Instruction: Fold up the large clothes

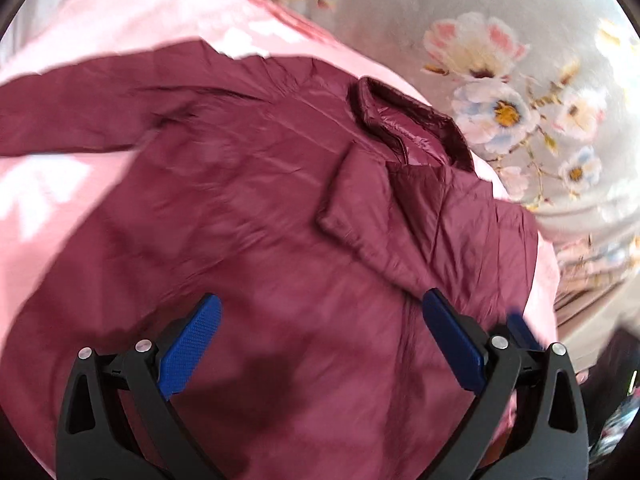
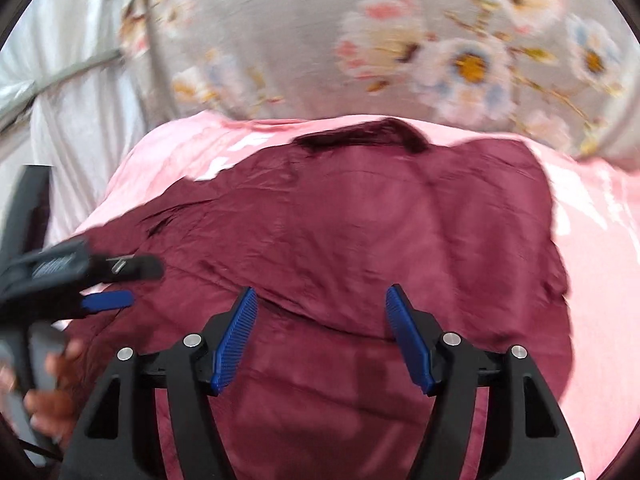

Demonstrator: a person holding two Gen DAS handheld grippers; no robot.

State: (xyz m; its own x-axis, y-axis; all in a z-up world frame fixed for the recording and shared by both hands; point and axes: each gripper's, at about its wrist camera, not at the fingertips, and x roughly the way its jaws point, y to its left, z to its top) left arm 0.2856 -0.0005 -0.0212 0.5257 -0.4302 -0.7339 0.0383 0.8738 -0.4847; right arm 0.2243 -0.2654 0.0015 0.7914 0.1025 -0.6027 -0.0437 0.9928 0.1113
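A maroon puffer jacket [image 1: 248,208] lies spread on a pink sheet [image 1: 52,216], with its collar [image 1: 404,120] at the far side. One sleeve [image 1: 80,108] stretches to the left, and a flap [image 1: 360,220] is folded over near the collar. My left gripper [image 1: 320,312] hovers over the jacket's body, open, with nothing between its blue pads. In the right wrist view the jacket [image 2: 360,220] fills the middle. My right gripper [image 2: 320,304] stands open just above a fold of it, gripping nothing. The left gripper [image 2: 140,284] shows blurred at the left edge.
A grey quilt with a flower print [image 1: 500,80] lies beyond the pink sheet [image 2: 600,240]. White fabric [image 2: 80,100] hangs at the far left. A person's hand [image 2: 52,384] holds the left gripper's handle at the lower left.
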